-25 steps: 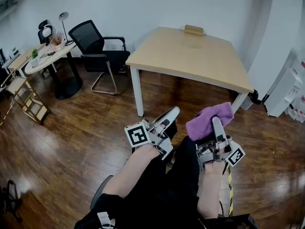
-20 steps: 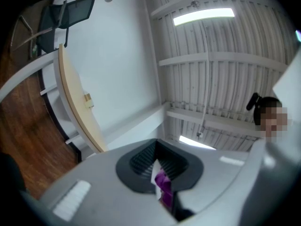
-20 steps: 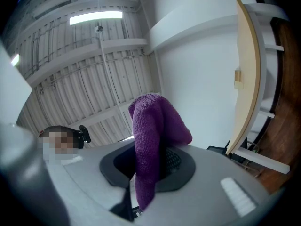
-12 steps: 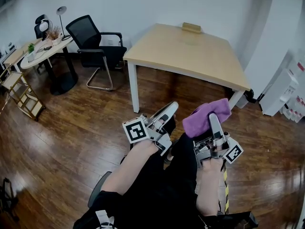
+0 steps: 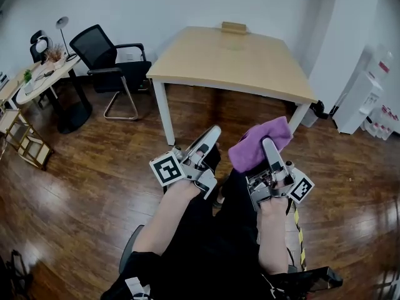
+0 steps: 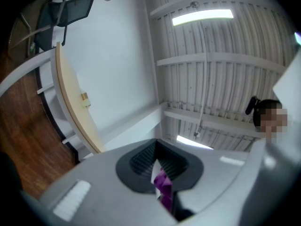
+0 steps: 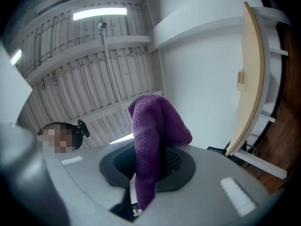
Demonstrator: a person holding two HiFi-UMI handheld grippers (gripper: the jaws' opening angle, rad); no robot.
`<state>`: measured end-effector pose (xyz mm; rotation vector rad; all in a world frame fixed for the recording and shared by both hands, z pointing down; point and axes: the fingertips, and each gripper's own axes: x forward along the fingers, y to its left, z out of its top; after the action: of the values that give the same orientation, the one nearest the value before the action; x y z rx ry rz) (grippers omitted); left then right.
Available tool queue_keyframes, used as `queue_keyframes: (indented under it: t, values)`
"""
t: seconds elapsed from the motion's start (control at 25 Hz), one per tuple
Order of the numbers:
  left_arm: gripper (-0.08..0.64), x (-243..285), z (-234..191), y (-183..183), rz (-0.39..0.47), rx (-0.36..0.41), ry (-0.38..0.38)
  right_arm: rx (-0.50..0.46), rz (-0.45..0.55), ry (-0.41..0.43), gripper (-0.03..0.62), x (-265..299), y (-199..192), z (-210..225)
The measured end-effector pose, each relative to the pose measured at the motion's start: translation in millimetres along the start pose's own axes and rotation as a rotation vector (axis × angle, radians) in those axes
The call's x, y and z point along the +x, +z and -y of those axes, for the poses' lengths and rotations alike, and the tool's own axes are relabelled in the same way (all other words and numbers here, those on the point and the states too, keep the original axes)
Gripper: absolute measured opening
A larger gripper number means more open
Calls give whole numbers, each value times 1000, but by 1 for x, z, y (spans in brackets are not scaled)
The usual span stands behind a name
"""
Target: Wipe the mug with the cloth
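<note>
A purple cloth is bunched between the jaws of my right gripper, which is shut on it and held in front of the person's lap. In the right gripper view the cloth stands up out of the right gripper against the ceiling. My left gripper is beside it, shut and holding nothing; in the left gripper view its jaws are together, with a sliver of purple showing behind them. No mug is visible in any view. A small tan block sits at the far edge of the wooden table.
The table stands ahead, well beyond both grippers, on a dark wooden floor. A black office chair and a round white table with a lamp are at the left. A white unit stands at the right wall.
The view has swung so the table and chair sit further left. Both grippers have drifted slightly left and down in frame, cloth still gripped.
</note>
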<state>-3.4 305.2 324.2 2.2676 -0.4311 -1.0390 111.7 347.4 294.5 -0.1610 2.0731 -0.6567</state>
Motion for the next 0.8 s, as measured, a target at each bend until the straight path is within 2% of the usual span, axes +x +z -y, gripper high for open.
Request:
queue_keyframes:
  t: [0.24,0.44,0.68,0.8]
  values:
    - [0,0,-1,-3,-14,-7,9,-18,5,-5,55,-1,0,-3]
    - [0,-8,-5,5,12,4,18,-14,-12,38,55,8,-4,3]
    - [0,-3,5,5,12,10,-9,-7,-1,-28,55,3,-7,9]
    - [0,-1,9,4,11,11,-15,-1,2,-34,55,2,-6,7]
